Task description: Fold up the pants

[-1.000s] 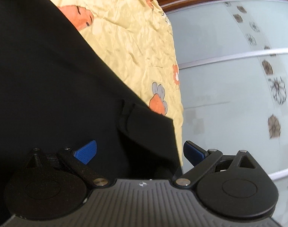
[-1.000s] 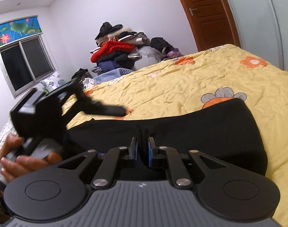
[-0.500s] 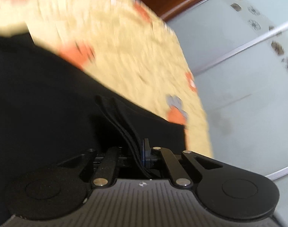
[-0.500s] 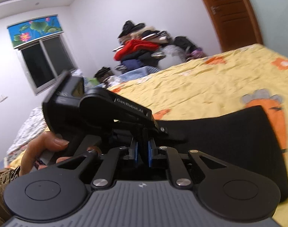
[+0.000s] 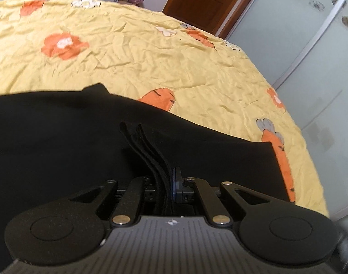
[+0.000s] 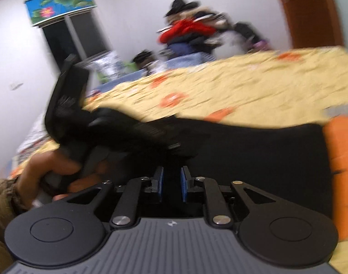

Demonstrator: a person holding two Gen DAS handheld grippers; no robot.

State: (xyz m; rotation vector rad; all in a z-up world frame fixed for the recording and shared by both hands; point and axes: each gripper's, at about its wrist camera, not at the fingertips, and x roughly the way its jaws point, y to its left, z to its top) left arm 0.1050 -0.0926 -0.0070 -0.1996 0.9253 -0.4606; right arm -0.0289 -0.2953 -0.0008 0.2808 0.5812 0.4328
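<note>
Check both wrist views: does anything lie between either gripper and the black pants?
Nothing visible does. The left gripper is shut on a bunched edge of the black pants. The right gripper is opening, with only pants fabric ahead of it.

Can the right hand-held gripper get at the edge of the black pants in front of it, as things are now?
Probably yes. The right hand-held gripper is opening, and the black pants lie directly ahead with nothing between. The left hand-held gripper, shut on their edge, sits off to one side.
</note>
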